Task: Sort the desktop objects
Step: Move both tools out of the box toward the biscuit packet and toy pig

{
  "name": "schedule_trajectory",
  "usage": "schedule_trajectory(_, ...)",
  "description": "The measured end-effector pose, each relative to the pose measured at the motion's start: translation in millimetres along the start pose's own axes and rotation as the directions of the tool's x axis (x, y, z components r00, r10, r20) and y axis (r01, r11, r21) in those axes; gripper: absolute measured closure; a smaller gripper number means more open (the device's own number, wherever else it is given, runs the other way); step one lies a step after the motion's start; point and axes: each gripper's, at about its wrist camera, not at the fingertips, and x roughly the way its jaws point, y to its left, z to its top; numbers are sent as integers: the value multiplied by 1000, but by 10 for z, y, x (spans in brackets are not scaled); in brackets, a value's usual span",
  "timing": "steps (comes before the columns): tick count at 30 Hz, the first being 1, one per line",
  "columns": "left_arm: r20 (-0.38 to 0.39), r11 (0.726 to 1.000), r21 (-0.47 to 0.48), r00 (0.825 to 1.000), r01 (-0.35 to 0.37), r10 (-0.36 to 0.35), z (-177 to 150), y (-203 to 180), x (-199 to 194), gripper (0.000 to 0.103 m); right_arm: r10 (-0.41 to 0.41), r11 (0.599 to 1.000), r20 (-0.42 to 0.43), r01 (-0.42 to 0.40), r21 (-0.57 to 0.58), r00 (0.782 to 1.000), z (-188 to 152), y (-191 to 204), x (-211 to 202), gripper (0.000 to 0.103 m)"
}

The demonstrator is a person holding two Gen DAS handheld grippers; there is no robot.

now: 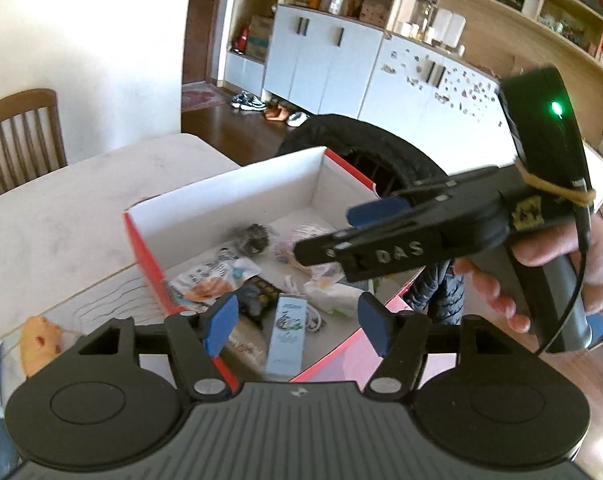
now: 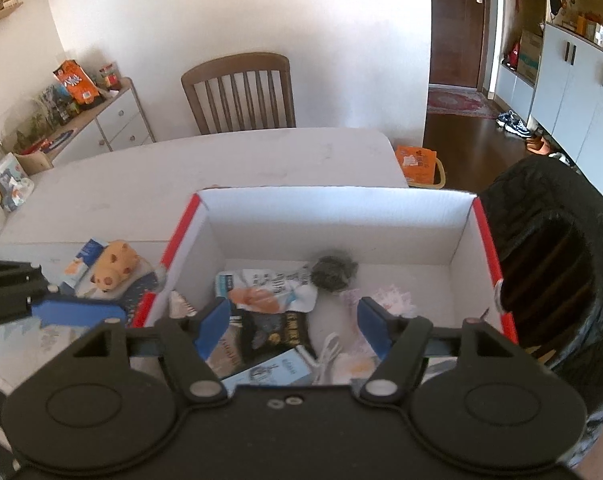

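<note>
Hovering above the cardboard box (image 2: 337, 216), both grippers stand with jaws apart and nothing between the blue pads. No earlier view is available, so only the present stance is given.

The box is the landmark. It is rectangular, open-topped, white inside with red outer edges, and rests on the pale table (image 2: 221, 160). In the right wrist view its long axis runs left to right.

Contents on the box floor:
- A flat, crinkled white pouch (image 2: 267, 288) with orange print lies left of centre, its long axis roughly parallel to the far wall.
- A dark, fuzzy round ball (image 2: 333, 272) sits just behind the pouch, near the far wall.
- A glossy black packet (image 2: 277, 334) lies nearer than the pouch and overlaps it.
- A slim light-blue carton (image 1: 287, 332) lies at the near side; in the left wrist view its long axis points from the near wall toward the far wall.
- A white cable (image 2: 329, 354) is coiled beside the carton.

Outside the box, beside its left wall, an orange plush toy (image 2: 115, 266) lies on the table, touching a small blue-and-white carton (image 2: 83, 260).

The left gripper (image 1: 297, 324) is over the near left corner of the box. The right gripper (image 2: 289, 326) is over the near wall; in the left wrist view it crosses above the right wall, held by a hand (image 1: 557, 276). A wooden slatted chair (image 2: 239, 92) stands beyond the far table edge.
</note>
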Motion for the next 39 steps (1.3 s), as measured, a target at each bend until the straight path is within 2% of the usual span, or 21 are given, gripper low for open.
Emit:
schedule_trajectory(7,20,999,-25,999,-25,25,-107,206,-252,31,-5,1000,22,5,17,1000,-80,224,-69,24)
schedule_trajectory(9,18,999,-31,999,-28,29,-145,271,-314,24,-7,1000,31,7,24,999,-96,299,-80,23)
schedule_trajectory(12,27,999,-36,999,-36,37,-211,366,-405,20,-3,1000,39,2,31,999,-105,427,-88,22)
schedule_trajectory(16,36,997,-77,999,-11,14,-292,527,-525,14,18,998,45,-20,54,999,-104,624,-73,21)
schedule_trajectory(19,58,997,-81,998,-19,24,-352,641,-641,1,21,998,48,-23,50,999,-90,785,-43,20)
schedule_trajectory(20,68,996,-84,997,-25,31,-374,688,-687,0,23,998,47,-25,50,999,-81,831,-30,20)
schedule_trajectory(28,98,991,-105,991,-84,94,-601,1133,-972,0,34,998,45,-36,50,998,-11,1271,145,20)
schedule_trajectory(33,121,982,-120,980,-145,159,-756,1426,-1076,0,14,999,44,-15,31,999,29,1569,334,19)
schedule_trajectory(39,137,973,-160,972,-166,189,-926,1837,-1122,0,-13,1000,53,13,-6,998,80,1906,588,18)
